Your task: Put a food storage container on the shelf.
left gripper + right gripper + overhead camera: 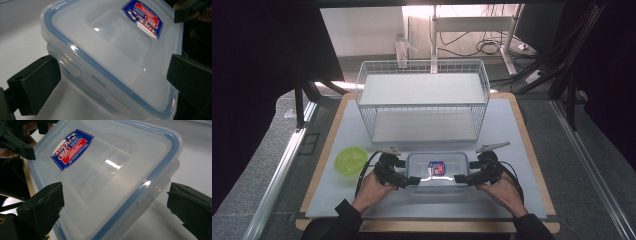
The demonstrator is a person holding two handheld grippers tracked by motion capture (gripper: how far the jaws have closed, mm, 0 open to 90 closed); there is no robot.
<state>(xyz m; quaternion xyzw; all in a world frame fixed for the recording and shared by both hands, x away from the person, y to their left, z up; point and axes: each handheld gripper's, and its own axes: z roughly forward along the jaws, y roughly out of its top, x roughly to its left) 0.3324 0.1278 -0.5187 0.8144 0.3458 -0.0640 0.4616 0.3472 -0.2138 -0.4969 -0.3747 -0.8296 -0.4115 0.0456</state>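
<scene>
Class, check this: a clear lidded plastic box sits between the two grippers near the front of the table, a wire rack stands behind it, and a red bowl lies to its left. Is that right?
Not quite. The bowl is yellow-green, not red, as the high view shows. The rest holds: the clear lidded box sits between the left gripper and the right gripper, with the wire rack behind it.

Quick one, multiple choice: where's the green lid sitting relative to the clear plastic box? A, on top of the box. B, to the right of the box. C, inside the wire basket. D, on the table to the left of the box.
D: in the high view the green lid lies flat on the table, left of the clear plastic box and apart from it, in front of the wire basket.
</scene>
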